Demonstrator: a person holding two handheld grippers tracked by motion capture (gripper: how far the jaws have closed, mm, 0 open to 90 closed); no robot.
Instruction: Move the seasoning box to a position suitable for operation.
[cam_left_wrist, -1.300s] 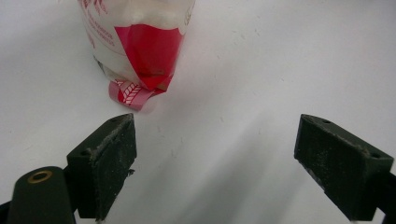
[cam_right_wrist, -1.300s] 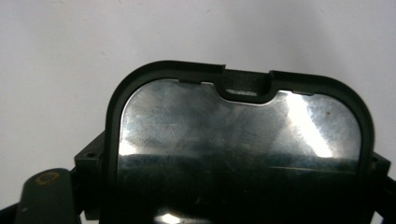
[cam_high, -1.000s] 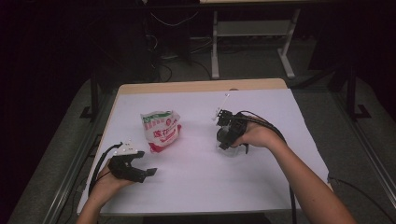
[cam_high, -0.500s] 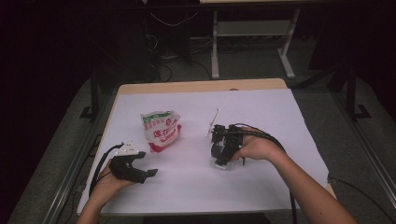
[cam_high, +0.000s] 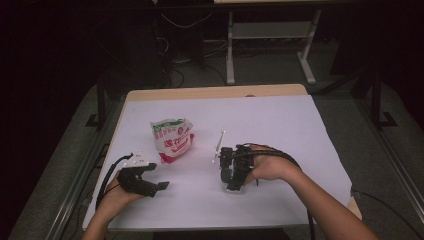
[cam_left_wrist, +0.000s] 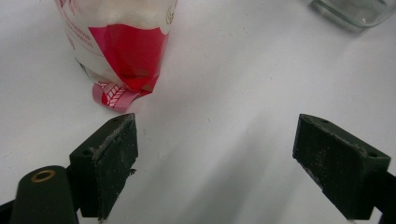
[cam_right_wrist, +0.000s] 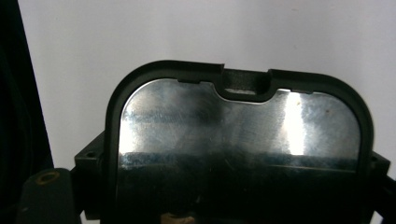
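table (cam_high: 280, 115): white sheet, wood edge | floor (cam_high: 360, 130): grey | room: dark

right gripper (cam_high: 231, 176) pointing down at table (cam_high: 280, 125), over a clear object (cam_high: 233, 187) | thin white stick (cam_high: 219, 146) just beyond it | snack bag (cam_high: 172, 139) ahead of left gripper (cam_high: 159, 186), apart | left gripper jaws parted, resting low
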